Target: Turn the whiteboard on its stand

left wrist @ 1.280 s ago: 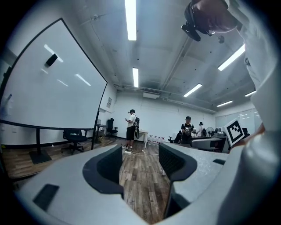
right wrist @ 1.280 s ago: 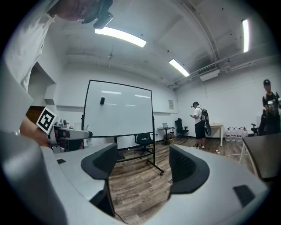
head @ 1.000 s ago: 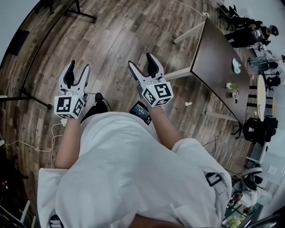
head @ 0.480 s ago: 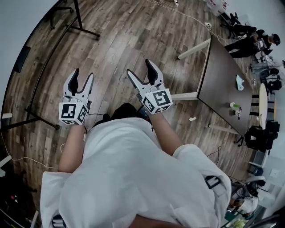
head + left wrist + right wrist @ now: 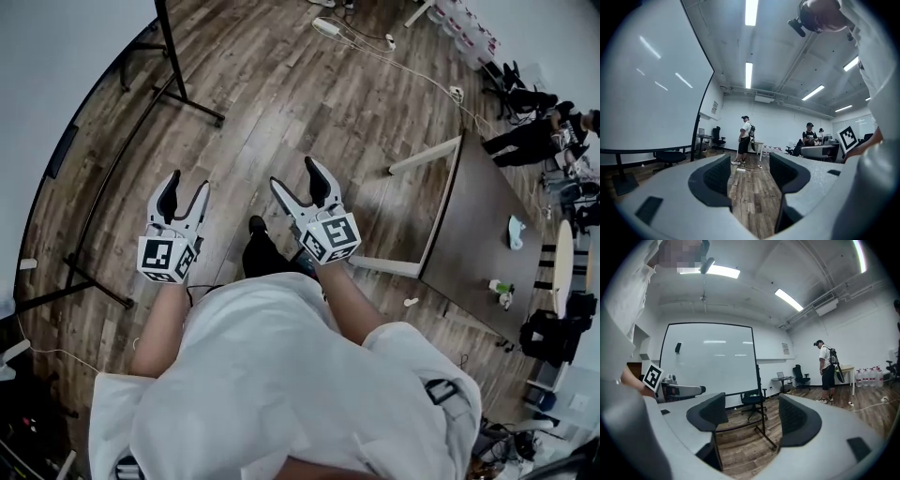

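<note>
White board surface fills our left: the whiteboard (image 5: pixel 651 79) stands on its stand (image 5: pixel 762 414) close beside us, untouched. Our 2 tools, left gripper (image 5: pixel 185 189) and right gripper (image 5: pixel 295 178), hold their jaws apart on nothing. We judge this the approach; next we must reach its frame edge and grip it.

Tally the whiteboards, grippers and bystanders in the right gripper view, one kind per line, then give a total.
whiteboard: 1
grippers (left gripper, right gripper): 2
bystander, standing: 1
Total: 4
</note>
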